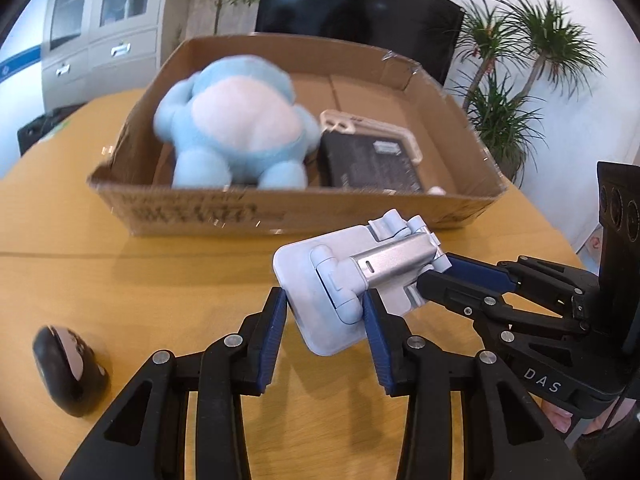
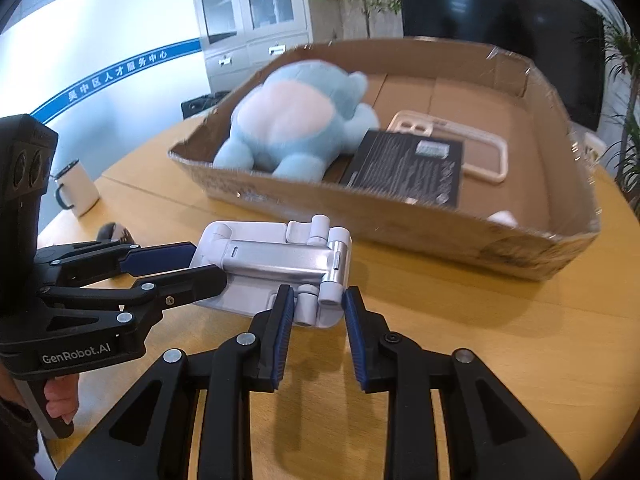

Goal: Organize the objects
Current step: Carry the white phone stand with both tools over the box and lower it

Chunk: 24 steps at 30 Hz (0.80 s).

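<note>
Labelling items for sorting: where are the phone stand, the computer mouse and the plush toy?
phone stand (image 1: 320, 280), left wrist view, pale base plate.
computer mouse (image 1: 68, 368), left wrist view, its top.
plush toy (image 2: 288, 120), right wrist view, pink belly.

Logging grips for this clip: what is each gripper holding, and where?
Both hold the folded phone stand: left gripper across one end of its base plate, right gripper on the hinge end.

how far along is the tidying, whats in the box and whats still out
Done: the blue plush toy, a black box and a clear phone case lie in the cardboard box. In hand: both hand-held grippers, left and right, grip the folded phone stand. Left: the mouse and mug on the table.
</note>
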### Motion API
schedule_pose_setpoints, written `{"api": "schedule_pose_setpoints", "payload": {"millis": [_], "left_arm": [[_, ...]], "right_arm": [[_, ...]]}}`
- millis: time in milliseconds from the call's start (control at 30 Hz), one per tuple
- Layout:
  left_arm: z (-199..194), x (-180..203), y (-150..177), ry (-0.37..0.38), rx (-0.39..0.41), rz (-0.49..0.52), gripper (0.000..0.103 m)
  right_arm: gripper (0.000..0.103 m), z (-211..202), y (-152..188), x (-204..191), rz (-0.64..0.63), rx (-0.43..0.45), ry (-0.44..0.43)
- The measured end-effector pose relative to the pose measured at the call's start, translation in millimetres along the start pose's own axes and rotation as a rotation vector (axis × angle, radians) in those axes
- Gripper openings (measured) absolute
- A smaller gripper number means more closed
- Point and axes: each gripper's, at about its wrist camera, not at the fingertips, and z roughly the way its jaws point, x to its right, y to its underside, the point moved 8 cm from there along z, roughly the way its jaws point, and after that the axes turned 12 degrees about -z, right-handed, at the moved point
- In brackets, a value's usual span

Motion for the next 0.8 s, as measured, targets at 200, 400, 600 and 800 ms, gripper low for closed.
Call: {"api": "schedule_pose_setpoints", "payload": {"millis": [200,400,600,800], "left_arm": [[-7.7,27.7,-17.8,0.014,0.021,0.044,0.037],[-11.1,51.8,-34.1,0.025,0.038,0.080,0.037],[-9.0,70.3,-49.4,0.023,0.050,0.107,0.037],[-5.7,85.5,-64.3,0.019,0.064,0.137,0.037]], "right_arm": [[0.023,-21.8,-10.8,16.7,0.018,0.044,0.032],[0.023,-36.6,-20.4,38.2,0.039,0.078,0.057],[0.023,-45.5,-28.8,55.3,0.058,0.107,0.069],[0.023,-49.7,-35.6,70.6,0.073,0.126,0.081]]}}
